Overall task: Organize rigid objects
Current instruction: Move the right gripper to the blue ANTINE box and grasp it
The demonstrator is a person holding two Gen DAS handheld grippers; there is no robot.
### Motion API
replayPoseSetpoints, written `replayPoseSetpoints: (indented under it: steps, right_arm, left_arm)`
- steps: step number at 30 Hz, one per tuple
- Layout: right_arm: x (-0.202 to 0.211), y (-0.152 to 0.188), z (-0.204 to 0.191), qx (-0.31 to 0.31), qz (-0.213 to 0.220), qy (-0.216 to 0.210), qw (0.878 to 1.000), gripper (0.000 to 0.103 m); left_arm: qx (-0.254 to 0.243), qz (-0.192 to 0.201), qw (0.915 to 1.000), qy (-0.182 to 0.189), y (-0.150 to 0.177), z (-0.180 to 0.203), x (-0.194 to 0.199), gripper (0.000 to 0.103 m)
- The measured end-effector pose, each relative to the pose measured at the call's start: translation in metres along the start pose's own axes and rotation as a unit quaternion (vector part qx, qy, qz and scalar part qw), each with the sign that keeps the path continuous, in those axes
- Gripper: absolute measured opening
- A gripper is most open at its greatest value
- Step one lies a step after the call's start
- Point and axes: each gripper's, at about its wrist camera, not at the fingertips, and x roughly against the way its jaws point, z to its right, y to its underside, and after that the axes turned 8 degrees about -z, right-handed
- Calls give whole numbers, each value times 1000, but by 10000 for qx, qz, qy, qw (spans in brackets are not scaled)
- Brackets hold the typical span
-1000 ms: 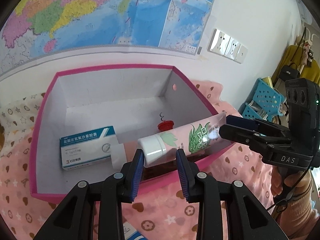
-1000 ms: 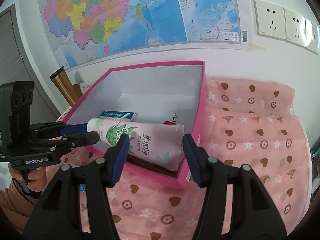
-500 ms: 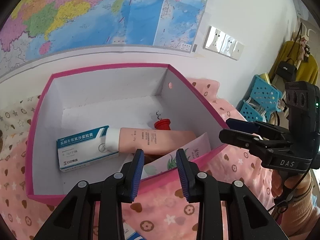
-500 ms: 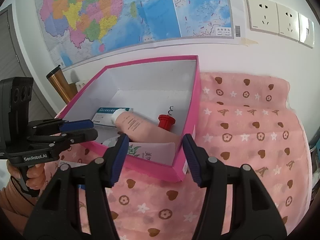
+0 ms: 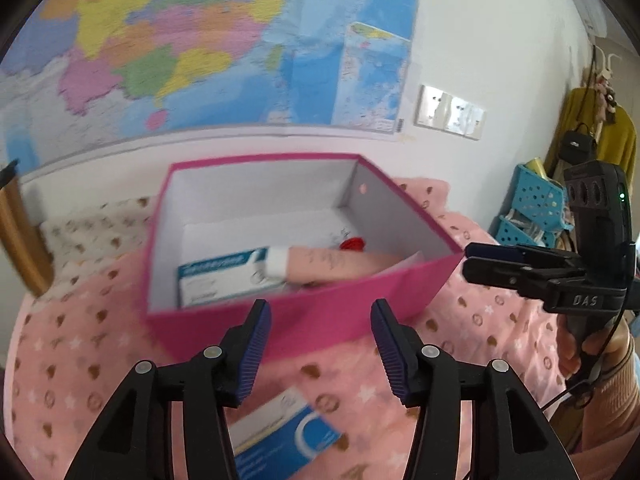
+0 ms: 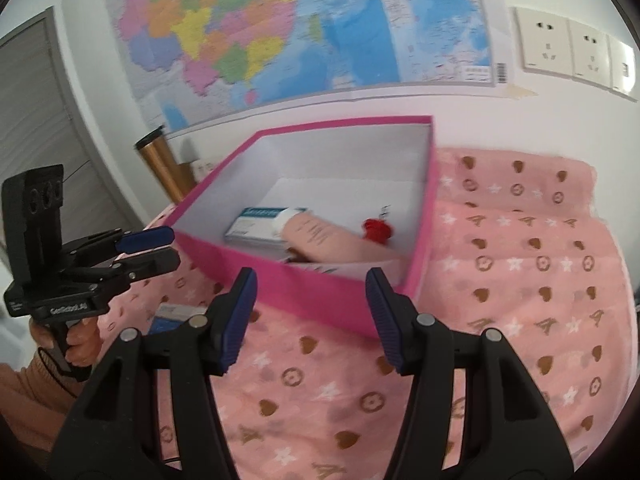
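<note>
Left wrist view: pink tube [image 5: 332,264] lying inside the pink box [image 5: 304,320] at frame centre, white cap end resting on the blue-and-white medicine carton [image 5: 218,278], tail toward the box's right wall. Small red object [image 5: 352,243] just behind the tube on the box floor. Box sitting on a pink patterned cloth [image 5: 480,320]. Second blue-and-white carton [image 5: 284,432] flat on the cloth at lower centre, outside the box. Left tool [image 5: 320,344] at bottom centre, jaws opening, nothing between them, short of the box's near wall. Right tool [image 5: 492,258] at right edge, held by a hand [image 5: 588,352].

Right wrist view: right tool [image 6: 310,316] at bottom centre, jaws moderately wide and empty, near the box's front wall. Left tool [image 6: 154,248] at left edge. Map [image 6: 280,28] on the wall across the top.
</note>
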Motion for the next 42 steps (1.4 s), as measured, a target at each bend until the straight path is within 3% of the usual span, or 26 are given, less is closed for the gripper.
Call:
replayPoseSetpoints:
  steps: [8, 13, 20, 35, 37, 39, 42]
  right_arm:
    - [-32, 20, -26, 175, -490, -523, 9973, 59]
    - [-61, 30, -43, 229, -855, -766, 9931, 59]
    - [-94, 38, -63, 301, -1192, -1034, 9870, 59]
    - [-135, 38, -77, 182, -1533, -1291, 9795, 59]
    - [-138, 37, -78, 187, -1553, -1306, 9790, 57]
    - [-141, 37, -79, 180, -1573, -1315, 9786, 50]
    - [-142, 37, -79, 147, -1570, -1276, 9792, 48]
  left_arm:
    - [451, -373, 9972, -472, 43, -30, 4, 53]
    - [675, -631, 9941, -570, 63, -43, 0, 53]
    - [922, -899, 9902, -538, 89, -55, -5, 53]
    - [942, -1060, 9898, -103, 103, -54, -11, 48]
    - [965, -1058, 9897, -67, 102, -55, -11, 43]
    - [993, -1044, 9896, -47, 102, -56, -11, 43]
    - [1015, -1021, 9896, -22, 103, -56, -11, 43]
